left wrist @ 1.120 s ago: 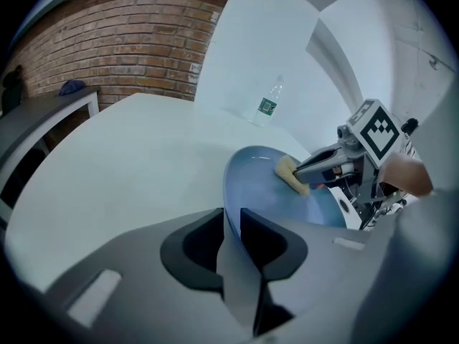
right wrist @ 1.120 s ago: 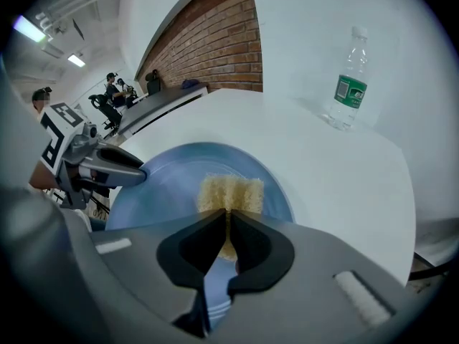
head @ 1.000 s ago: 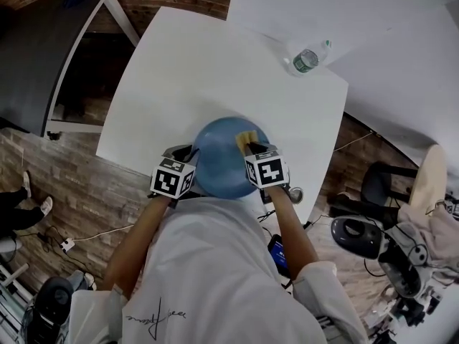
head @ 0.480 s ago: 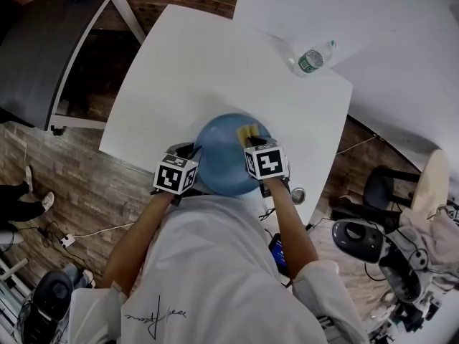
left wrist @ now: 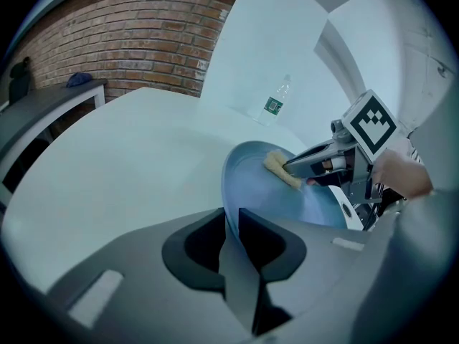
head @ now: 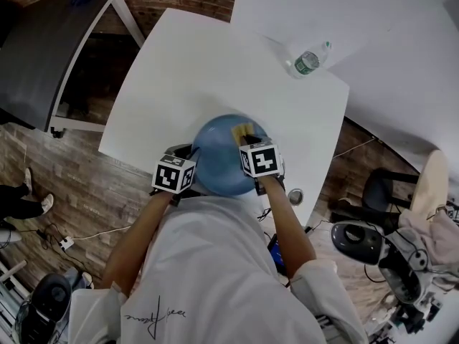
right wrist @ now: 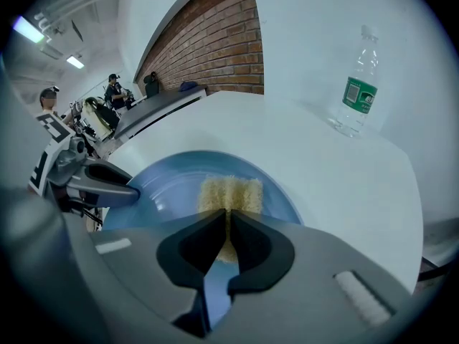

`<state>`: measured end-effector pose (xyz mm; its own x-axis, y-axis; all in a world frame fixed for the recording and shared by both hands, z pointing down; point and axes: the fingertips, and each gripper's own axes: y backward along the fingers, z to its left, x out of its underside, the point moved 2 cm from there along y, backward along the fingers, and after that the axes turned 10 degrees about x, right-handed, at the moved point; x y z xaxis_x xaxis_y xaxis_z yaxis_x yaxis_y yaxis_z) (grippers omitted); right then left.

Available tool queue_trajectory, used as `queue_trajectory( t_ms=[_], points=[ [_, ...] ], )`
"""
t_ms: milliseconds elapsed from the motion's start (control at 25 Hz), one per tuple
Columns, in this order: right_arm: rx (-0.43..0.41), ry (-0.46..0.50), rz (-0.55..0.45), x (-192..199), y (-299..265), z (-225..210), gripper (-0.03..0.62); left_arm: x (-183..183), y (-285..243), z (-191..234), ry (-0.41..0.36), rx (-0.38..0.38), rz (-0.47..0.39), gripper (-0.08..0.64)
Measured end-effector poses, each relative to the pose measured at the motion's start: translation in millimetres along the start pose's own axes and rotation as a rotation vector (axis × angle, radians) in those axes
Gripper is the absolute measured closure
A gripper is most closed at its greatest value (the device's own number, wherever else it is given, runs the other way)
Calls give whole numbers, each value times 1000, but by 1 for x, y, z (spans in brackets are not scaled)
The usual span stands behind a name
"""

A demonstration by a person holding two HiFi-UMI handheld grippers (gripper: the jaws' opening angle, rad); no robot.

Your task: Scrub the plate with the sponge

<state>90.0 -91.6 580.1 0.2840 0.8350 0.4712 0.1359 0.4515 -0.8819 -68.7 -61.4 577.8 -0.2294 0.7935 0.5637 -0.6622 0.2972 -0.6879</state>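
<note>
1. At the near edge of the white table (head: pixel 186 70), just in front of the person, a blue plate (head: pixel 215 160) lies between the two grippers.
2. The left gripper (left wrist: pixel 231 217) has its jaws pinched tight on the plate's left rim. In the left gripper view the rim rises straight out from between them.
3. The right gripper (right wrist: pixel 226 219) has its jaws closed on a yellow sponge (right wrist: pixel 229 188), which sticks out past the tips.
4. The sponge presses against the plate's inner face, on the far right part of it and away from the clamped rim.
5. Whether the plate lies flat or is tipped up at the held edge cannot be told for sure.
6. A water bottle (head: pixel 307 58) with a green label stands upright near the table's far right corner, well apart from the plate.
7. A brick wall (left wrist: pixel 122 41) runs behind the table, and a wood floor (head: pixel 64 185) shows to the left.
</note>
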Motion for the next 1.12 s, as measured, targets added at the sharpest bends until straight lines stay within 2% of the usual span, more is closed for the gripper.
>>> queue_trajectory(
  t_ms=[200,1120],
  points=[
    [-7,33,-7,-7,-4,4,563,-1,-1,1,-3,0,6,487],
    [-36,73,-25,-18,-10,12,563,1,-4,-3,8,2,2,486]
  ],
)
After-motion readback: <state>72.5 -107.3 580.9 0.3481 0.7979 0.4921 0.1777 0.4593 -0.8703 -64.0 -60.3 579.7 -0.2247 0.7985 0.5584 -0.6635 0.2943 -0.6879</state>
